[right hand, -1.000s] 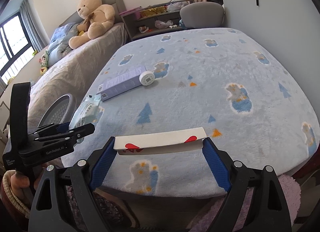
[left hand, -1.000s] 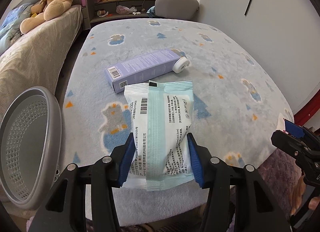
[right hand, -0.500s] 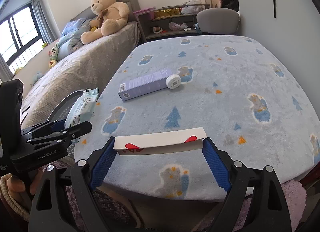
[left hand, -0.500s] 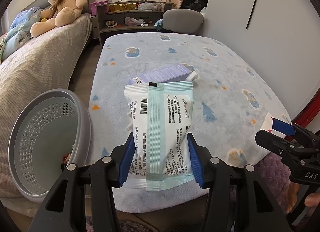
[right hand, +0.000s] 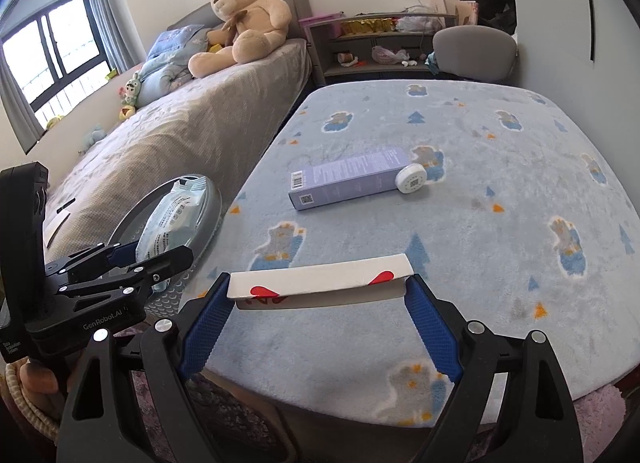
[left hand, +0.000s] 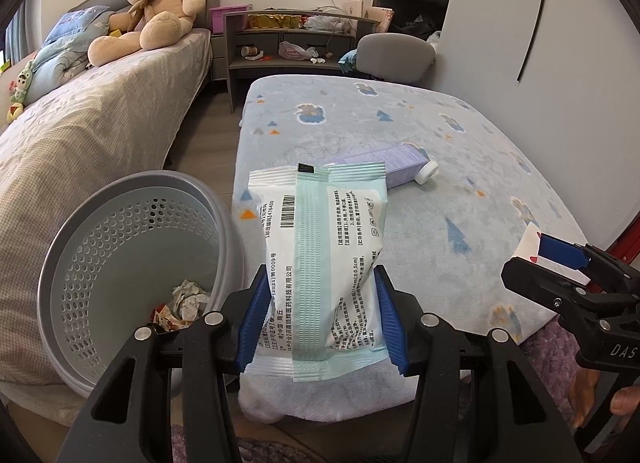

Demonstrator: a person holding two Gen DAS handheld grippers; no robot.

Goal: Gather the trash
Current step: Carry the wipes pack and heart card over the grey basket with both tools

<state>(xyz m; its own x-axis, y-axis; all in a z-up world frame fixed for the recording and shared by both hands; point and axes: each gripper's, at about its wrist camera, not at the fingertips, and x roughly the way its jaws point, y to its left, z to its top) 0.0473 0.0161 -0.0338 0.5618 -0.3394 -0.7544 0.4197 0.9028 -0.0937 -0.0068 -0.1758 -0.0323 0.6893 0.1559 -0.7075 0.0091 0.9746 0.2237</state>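
My left gripper (left hand: 320,311) is shut on a white and pale green wipes packet (left hand: 320,255), held upright over the table's near left corner, next to the grey perforated bin (left hand: 92,263). The bin holds crumpled scraps (left hand: 180,303). In the right wrist view the left gripper (right hand: 140,259) holds the packet (right hand: 172,219) in front of the bin (right hand: 208,203). My right gripper (right hand: 320,295) is shut on a white card with red hearts (right hand: 320,281) above the table's near edge; it also shows in the left wrist view (left hand: 560,263). A purple box (right hand: 348,177) and a white round cap (right hand: 411,179) lie mid-table.
The table has a fluffy blue patterned cover (right hand: 500,183). A bed (right hand: 180,135) with a teddy bear (right hand: 244,19) runs along the left. A grey chair (right hand: 474,49) and a cluttered shelf (right hand: 380,43) stand behind the table. A white wall (left hand: 500,23) is at right.
My left gripper has swung left and back with the packet, so the bin's inside now shows. My right gripper has drawn back a little with the card.
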